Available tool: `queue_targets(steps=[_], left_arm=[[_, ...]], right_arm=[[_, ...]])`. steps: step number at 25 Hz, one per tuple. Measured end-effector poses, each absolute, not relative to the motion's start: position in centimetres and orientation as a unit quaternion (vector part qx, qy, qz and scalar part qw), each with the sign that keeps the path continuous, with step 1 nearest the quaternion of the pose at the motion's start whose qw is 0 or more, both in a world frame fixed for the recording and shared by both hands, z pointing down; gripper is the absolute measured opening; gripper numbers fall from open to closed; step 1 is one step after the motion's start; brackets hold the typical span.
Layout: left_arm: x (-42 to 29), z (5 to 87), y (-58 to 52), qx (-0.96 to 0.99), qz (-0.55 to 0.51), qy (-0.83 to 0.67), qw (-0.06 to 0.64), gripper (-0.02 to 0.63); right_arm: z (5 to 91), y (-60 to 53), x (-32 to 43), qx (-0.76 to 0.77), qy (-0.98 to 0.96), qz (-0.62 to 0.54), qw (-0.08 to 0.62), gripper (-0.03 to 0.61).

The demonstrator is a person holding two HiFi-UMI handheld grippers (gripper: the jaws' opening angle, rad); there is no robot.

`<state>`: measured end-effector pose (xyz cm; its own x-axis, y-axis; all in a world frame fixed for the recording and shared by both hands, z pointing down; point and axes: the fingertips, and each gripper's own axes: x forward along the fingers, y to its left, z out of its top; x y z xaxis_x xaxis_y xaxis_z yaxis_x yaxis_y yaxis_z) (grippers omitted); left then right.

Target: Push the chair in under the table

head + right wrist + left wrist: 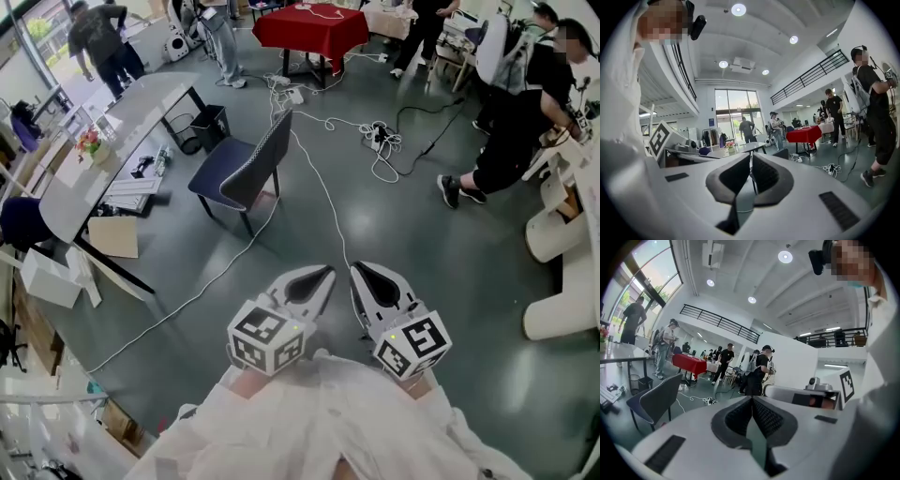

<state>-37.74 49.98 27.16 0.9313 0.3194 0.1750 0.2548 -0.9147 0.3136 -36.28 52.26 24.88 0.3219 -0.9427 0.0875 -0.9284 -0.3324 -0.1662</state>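
the left gripper (pixel 322 277) and right gripper (pixel 362 276) are held pressed together, nothing pinched, well short of the chair (pixel 246 169). a white cable (pixel 325 204) is trailed past the chair's legs and could be snagged in the push. the chair is stood angled, apart from the grey table (pixel 122 117) beyond it, so a skewed shove could jam it against that table's leg. a black bin (pixel 208 127) is set just beyond the chair.
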Motion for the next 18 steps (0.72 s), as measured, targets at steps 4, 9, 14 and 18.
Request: queue_targets(steps=[4, 9, 14, 18], left_arm=[[-37.5, 27.8, 51.1, 0.974, 0.112, 0.142, 0.138, 0.017], [-36.6, 28.7, 51.4, 0.972, 0.117, 0.135, 0.151, 0.015], [-35.0, 29.5, 50.2, 0.974, 0.12, 0.118, 0.149, 0.017], [-32.5, 30.0, 49.1, 0.973, 0.127, 0.12, 0.149, 0.017]], right_arm=[[25.9, 52.8, -36.0, -0.81, 0.579, -0.091, 0.025, 0.037], [26.7, 52.8, -35.5, -0.799, 0.594, -0.095, 0.012, 0.037], [27.0, 52.3, -33.5, -0.802, 0.589, -0.095, 0.026, 0.037], [27.7, 51.1, -31.4, -0.799, 0.591, -0.103, 0.027, 0.037]])
